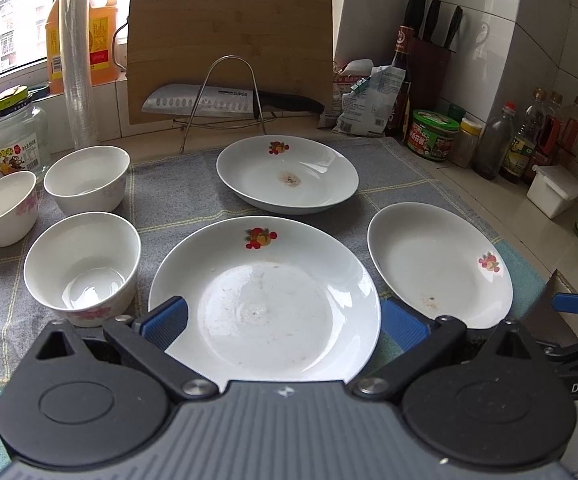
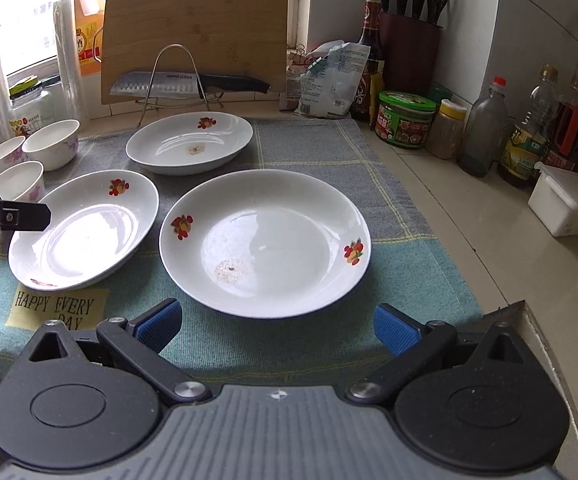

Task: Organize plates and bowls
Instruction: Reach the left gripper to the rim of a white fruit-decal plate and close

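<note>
Hovering, left gripper [image 1: 283, 322] fingers spread wide, straddling near rim of white fruit-print ceramic plate [image 1: 265, 300]; right gripper [image 2: 277, 322] likewise spread, empty, rightward.

three white shallow plates [image 2: 265, 242] with fruit prints, upright, unstacked, triangle layout on checked cloth, faint stains inside, three white floral bowls [image 1: 83, 264] upright, empty, clustered left of plates
</note>
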`<state>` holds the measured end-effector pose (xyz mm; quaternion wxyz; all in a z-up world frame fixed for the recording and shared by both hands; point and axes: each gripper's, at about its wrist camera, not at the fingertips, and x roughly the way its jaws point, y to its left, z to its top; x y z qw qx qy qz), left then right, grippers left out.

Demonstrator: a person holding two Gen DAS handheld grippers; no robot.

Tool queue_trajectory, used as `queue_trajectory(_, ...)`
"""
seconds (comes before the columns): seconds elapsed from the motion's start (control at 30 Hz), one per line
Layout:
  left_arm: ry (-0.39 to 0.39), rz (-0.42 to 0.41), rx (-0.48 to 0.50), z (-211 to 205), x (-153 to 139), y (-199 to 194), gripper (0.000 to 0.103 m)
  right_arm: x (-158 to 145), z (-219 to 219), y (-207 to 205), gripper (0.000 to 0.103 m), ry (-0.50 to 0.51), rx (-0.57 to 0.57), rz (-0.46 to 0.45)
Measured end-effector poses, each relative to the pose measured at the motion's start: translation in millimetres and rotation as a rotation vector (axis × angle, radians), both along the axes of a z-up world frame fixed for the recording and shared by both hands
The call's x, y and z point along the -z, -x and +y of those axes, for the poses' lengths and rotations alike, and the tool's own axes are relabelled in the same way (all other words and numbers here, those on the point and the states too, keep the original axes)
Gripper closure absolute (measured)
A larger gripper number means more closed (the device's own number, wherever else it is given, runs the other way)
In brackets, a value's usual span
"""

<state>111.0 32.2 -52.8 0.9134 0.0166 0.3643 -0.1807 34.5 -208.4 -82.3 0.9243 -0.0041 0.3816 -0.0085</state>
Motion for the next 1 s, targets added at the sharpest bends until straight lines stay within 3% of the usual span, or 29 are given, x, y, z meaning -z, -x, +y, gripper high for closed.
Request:
queue_trajectory(0.4,-0.014,-0.017,0.018,-36,-4,-14,0.001,37,-37,-33,0.000,-0.085,-0.119,0.054)
queue_trajectory(0.63,-0.037,-0.026,0.052,-77,-4,-36,0.001,49,-53,-49,0.000,-0.079,-0.233,0.060)
queue_trajectory(0.73,-0.045,-0.025,0.070,-93,-4,-44,0.001,52,-53,-52,0.000,-0.024,-0.314,0.050)
queue_trajectory(1.0,-0.068,0.034,0.132,-127,-1,-69,0.001,56,-58,-53,0.000,-0.011,-0.435,0.003)
